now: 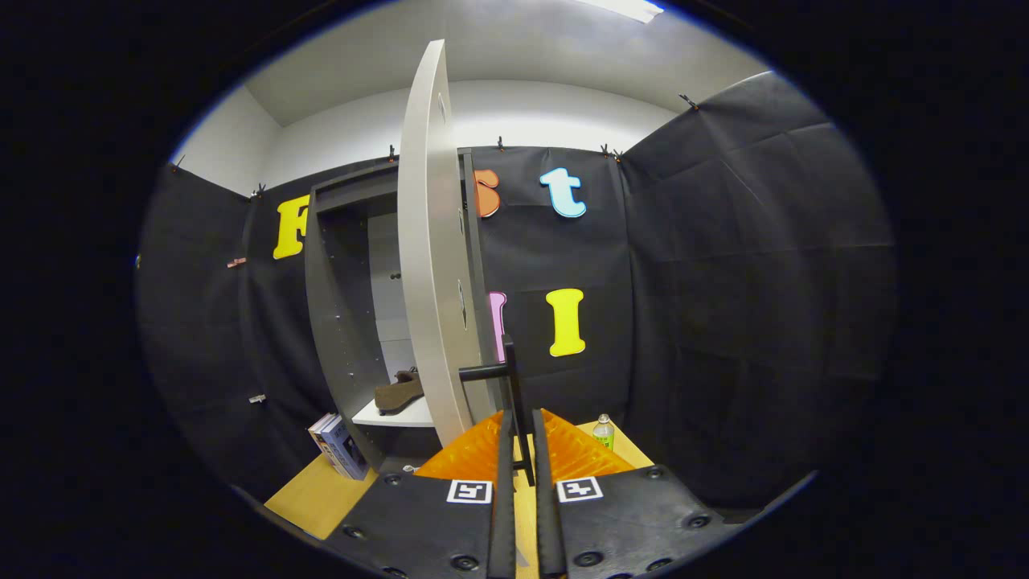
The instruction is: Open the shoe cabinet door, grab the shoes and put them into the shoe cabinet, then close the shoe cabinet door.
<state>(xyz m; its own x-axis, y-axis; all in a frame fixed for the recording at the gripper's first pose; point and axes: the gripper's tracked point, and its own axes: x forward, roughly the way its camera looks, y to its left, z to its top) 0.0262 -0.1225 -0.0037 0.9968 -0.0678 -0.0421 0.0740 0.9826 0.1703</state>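
The shoe cabinet [338, 265] stands against the booth wall with its pale door [426, 241] swung wide, edge-on to me. A brown shoe [398, 392] lies on the white shelf [394, 416] inside the cabinet, left of the door. The door's dark bar handle [508, 371] sticks out from the door's lower edge and runs down between my fingers. My gripper [521, 422] is shut on the handle, with both fingers pressed close against the bar.
Two books [338, 446] lean against the cabinet's lower left side on a wooden surface [313, 494]. A small green bottle [604, 432] stands just right of my fingers, near the cloth wall.
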